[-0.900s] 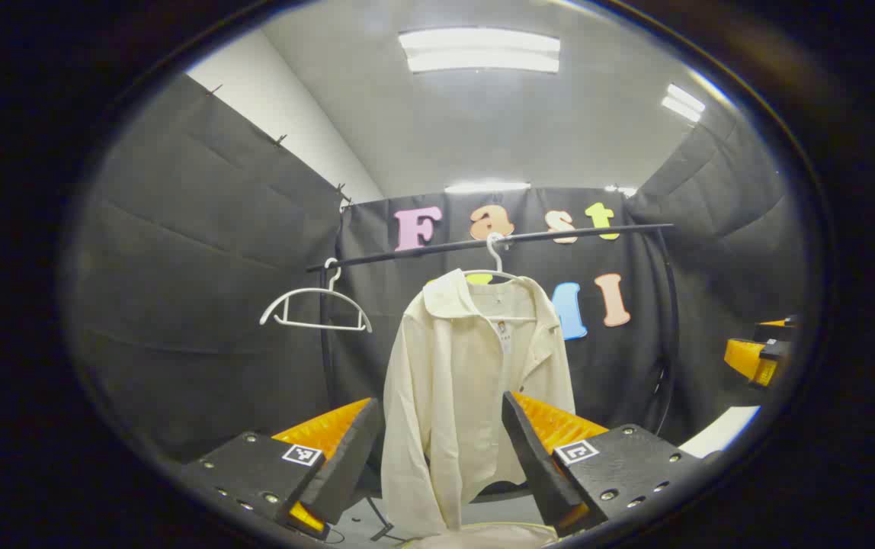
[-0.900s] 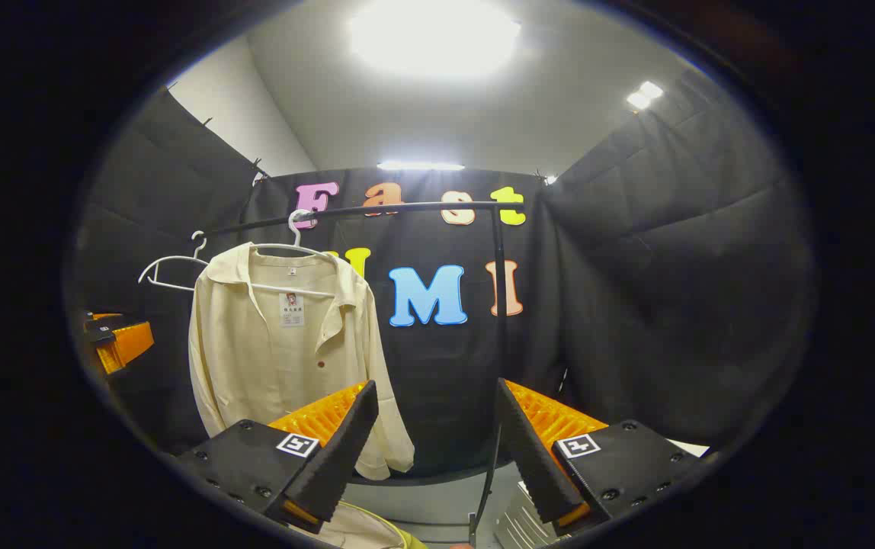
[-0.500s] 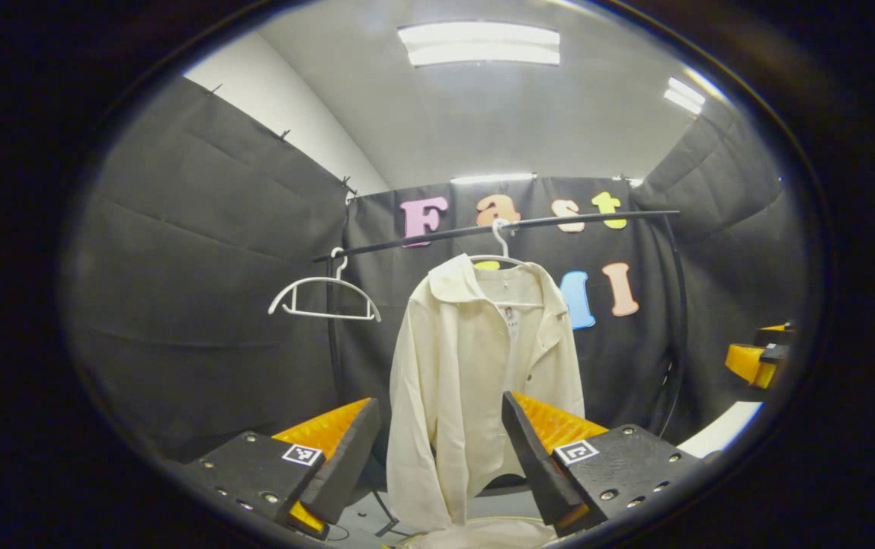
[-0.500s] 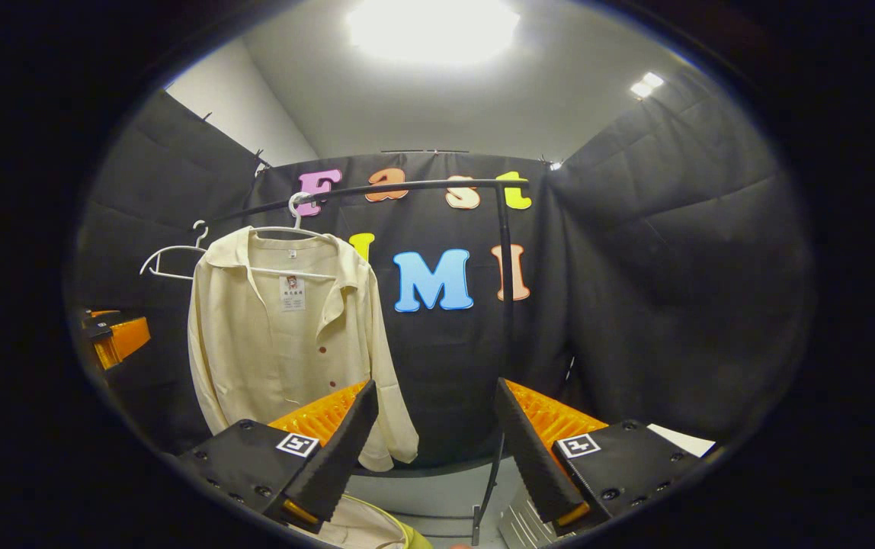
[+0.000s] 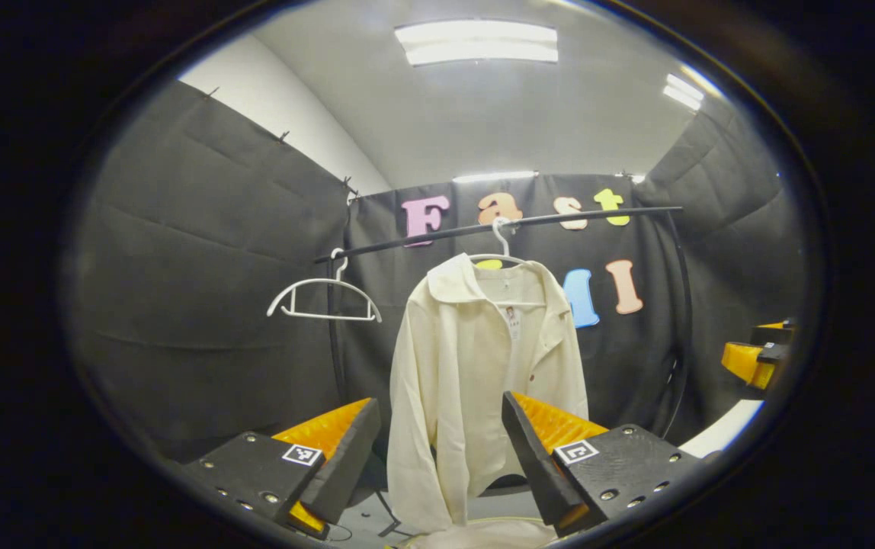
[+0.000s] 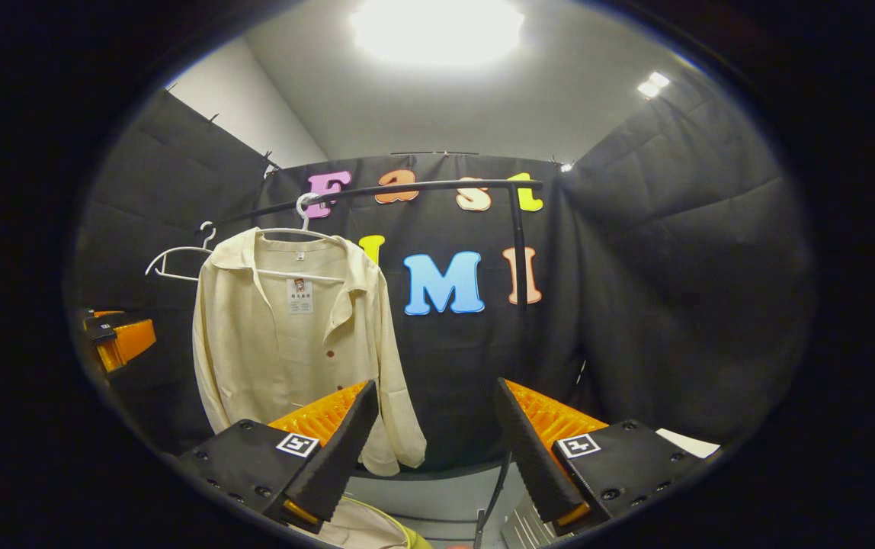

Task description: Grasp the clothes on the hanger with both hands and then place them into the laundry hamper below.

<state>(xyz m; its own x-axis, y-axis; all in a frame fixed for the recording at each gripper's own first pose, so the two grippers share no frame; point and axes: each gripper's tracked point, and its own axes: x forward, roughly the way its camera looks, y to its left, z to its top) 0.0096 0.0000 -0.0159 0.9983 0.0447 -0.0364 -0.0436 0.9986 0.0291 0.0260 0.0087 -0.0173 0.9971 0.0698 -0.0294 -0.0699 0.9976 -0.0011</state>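
Up front in the left gripper view, the left gripper (image 5: 437, 450) is pointing level toward the rack with its jaws standing wide apart, gripping nothing. A black rail (image 5: 498, 226) is crossing the booth, carrying a bare white hanger (image 5: 323, 293) off to one side. The cream shirt (image 5: 483, 381) is hanging from a second hanger (image 5: 500, 242) straight ahead, well apart from the fingers, its lower part showing in the gap between them. The right gripper (image 5: 754, 358) is showing at the edge.

Over in the right gripper view, the right gripper (image 6: 434, 450) is likewise aiming forward, jaws spread and empty. The shirt (image 6: 293, 343) is hanging off to its side, beyond one finger. The hamper (image 6: 365, 526), holding pale cloth, is peeking in below.
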